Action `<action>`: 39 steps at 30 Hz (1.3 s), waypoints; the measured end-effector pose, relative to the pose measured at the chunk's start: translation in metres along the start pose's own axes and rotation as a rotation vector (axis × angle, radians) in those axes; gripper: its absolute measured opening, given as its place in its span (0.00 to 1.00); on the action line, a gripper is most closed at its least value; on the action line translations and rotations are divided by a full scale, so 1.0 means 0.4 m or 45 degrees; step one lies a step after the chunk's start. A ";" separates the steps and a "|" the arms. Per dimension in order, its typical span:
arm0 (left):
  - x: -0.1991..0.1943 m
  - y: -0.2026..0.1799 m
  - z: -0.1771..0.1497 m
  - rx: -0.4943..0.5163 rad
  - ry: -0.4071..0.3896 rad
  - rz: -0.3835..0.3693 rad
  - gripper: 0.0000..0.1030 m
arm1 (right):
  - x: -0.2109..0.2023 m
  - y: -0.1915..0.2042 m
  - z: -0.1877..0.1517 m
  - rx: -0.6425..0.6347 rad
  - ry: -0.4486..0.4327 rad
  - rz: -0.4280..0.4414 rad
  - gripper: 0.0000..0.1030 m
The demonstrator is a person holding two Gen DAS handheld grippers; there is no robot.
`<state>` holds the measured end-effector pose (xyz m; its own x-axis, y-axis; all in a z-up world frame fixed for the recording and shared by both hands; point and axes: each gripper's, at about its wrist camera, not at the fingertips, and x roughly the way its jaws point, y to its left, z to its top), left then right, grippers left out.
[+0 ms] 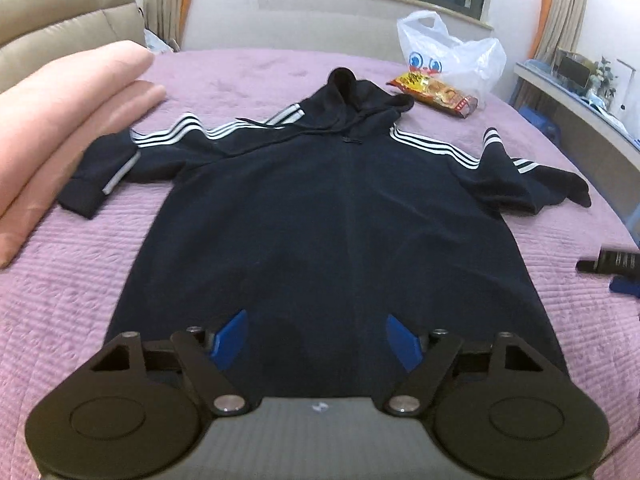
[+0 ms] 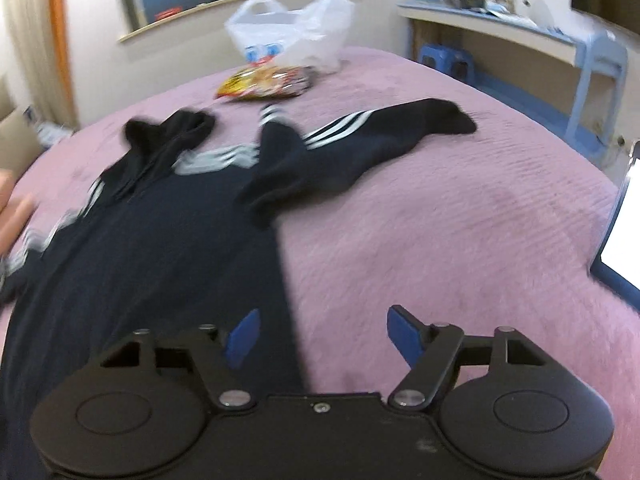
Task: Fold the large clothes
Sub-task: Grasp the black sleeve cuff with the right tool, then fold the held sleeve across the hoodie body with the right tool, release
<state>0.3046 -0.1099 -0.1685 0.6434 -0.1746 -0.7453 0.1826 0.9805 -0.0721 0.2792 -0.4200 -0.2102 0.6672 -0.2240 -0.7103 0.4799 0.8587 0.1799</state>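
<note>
A dark navy hoodie [image 1: 320, 216] with white sleeve stripes lies flat, front up, on the purple bedspread [image 1: 60, 280], hood away from me and both sleeves spread out. My left gripper [image 1: 318, 340] is open and empty above the hoodie's bottom hem, near its middle. My right gripper [image 2: 322, 334] is open and empty over the hoodie's right side edge [image 2: 280, 280], its left finger over the cloth and its right finger over the bedspread [image 2: 440, 220]. The hoodie's right sleeve [image 2: 360, 140] lies bunched, pointing to the far right. The right gripper's tip also shows in the left wrist view [image 1: 612, 264].
A folded pink blanket [image 1: 60, 128] lies left of the hoodie, next to its left sleeve. A white plastic bag [image 1: 452, 56] and a snack packet [image 1: 436, 94] lie beyond the hood. A shelf [image 2: 500, 28] and blue stool [image 2: 448, 60] stand right of the bed.
</note>
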 end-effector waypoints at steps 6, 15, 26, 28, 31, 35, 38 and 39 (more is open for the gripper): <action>0.051 -0.051 0.088 0.027 0.102 0.023 0.76 | 0.170 -0.197 0.285 0.219 -0.054 -0.057 0.83; 0.177 -0.116 0.180 -0.055 0.227 0.086 0.76 | 0.583 -0.490 0.590 0.696 0.137 -0.092 0.84; 0.308 -0.168 0.219 -0.051 0.331 0.170 0.76 | 0.747 -0.534 0.600 0.893 0.119 0.057 0.89; 0.324 -0.182 0.221 -0.050 0.347 0.170 0.76 | 0.747 -0.559 0.599 1.027 0.111 0.204 0.88; 0.341 -0.211 0.224 -0.039 0.356 0.142 0.76 | 0.733 -0.603 0.562 1.240 0.101 0.312 0.88; 0.355 -0.251 0.220 0.006 0.361 0.105 0.76 | 0.770 -0.613 0.559 1.291 0.122 0.268 0.87; 0.363 -0.274 0.215 0.045 0.358 0.108 0.76 | 0.767 -0.565 0.603 1.137 0.121 0.140 0.25; 0.364 -0.278 0.213 0.051 0.361 0.112 0.76 | 0.751 -0.552 0.618 1.066 0.119 0.140 0.20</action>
<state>0.4411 -0.2521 -0.2125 0.4257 -0.0516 -0.9034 0.1683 0.9855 0.0229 0.5146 -0.7907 -0.2952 0.7025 -0.0885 -0.7061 0.7030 0.2406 0.6693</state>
